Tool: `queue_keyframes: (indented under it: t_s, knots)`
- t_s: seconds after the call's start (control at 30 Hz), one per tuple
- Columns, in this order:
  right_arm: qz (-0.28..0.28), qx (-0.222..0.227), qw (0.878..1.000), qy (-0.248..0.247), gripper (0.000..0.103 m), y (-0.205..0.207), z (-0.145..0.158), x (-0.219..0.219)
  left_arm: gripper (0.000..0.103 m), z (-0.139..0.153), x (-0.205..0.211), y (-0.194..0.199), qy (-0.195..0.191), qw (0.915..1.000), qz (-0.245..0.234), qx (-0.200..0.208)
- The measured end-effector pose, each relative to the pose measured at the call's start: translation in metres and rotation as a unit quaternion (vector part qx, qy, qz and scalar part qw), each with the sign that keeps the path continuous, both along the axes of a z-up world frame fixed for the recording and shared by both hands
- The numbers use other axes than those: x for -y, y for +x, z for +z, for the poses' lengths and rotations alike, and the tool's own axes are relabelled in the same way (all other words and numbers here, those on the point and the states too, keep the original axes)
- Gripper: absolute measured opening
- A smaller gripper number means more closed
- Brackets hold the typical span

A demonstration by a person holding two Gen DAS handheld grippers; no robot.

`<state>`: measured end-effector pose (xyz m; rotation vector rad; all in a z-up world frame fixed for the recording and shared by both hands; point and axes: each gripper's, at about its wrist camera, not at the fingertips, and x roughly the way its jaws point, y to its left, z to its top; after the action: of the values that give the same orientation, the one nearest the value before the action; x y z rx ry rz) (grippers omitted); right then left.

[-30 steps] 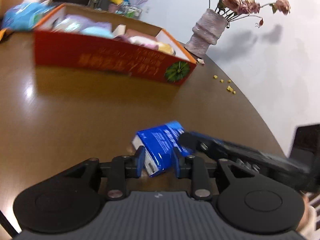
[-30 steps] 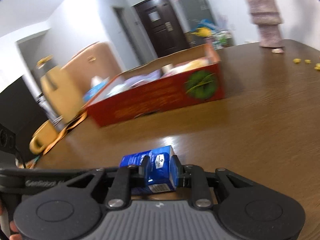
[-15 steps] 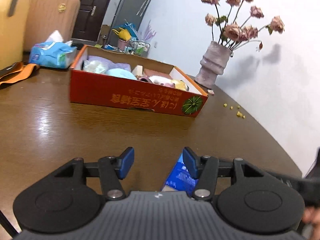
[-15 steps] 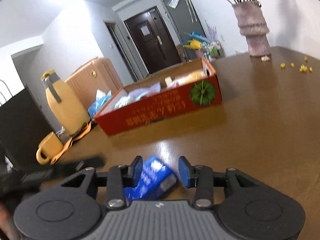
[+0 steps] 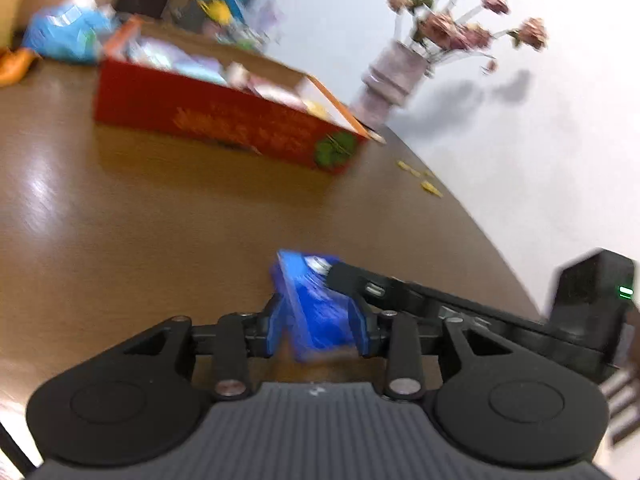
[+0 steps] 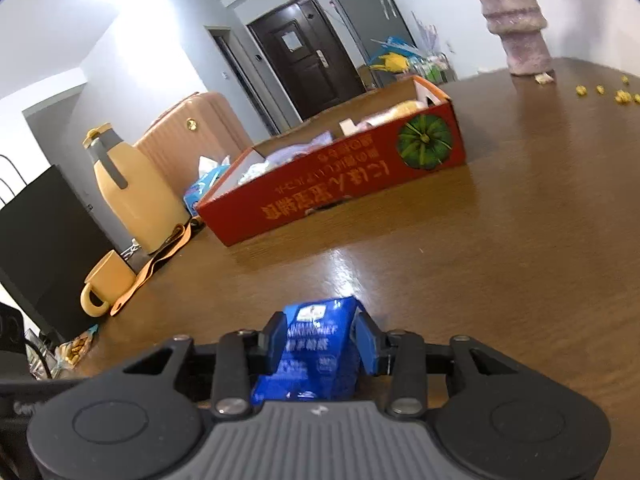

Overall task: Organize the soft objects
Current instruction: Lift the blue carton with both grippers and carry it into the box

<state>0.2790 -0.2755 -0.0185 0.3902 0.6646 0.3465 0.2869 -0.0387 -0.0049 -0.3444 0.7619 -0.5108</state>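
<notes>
Now | both grippers pinching one blue soft pack (image 6: 320, 352) low over the table (image 6: 520, 280) | left gripper (image 5: 318, 326) jaws closing on it | right gripper (image 6: 320, 340) part-open, pads pressing its sides | likely steadying it for carrying to the red box (image 6: 340, 188).

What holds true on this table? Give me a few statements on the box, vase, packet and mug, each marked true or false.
1. The red box holds several items. True.
2. The vase stands inside the red box. False: it stands on the table, beyond the box.
3. A blue packet sits between the right claw's fingers. True.
4. The yellow mug lies tipped over. False: it stands upright, near the jug.
</notes>
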Motion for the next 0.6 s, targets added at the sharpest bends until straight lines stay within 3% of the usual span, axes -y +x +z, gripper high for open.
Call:
queue_keyframes:
  t_s: [0.07, 0.33, 0.37, 0.43, 0.6]
  knots:
    - [0.000, 0.007, 1.000, -0.003, 0.038, 0.000, 0.003, -0.001, 0.035, -0.004, -0.004, 0.011, 0.006, 0.9997, 0.018, -0.013]
    - [-0.009, -0.011, 1.000, -0.010, 0.034, -0.004, -0.004, 0.008, 0.033, -0.016, 0.009, 0.026, -0.008, 0.9993, -0.004, -0.037]
    - [-0.009, -0.013, 1.000, -0.006, 0.031, -0.004, -0.006, 0.008, 0.032, -0.018, 0.009, 0.026, -0.011, 0.9993, -0.001, -0.037]
    - [-0.002, -0.013, 1.000, 0.003, 0.024, -0.003, -0.007, 0.008, 0.020, -0.020, 0.008, 0.024, -0.020, 0.9992, -0.004, -0.036]
    - [0.009, 0.006, 1.000, 0.007, 0.020, -0.001, 0.005, 0.002, 0.020, -0.005, 0.004, 0.024, -0.027, 0.9994, 0.020, -0.011]
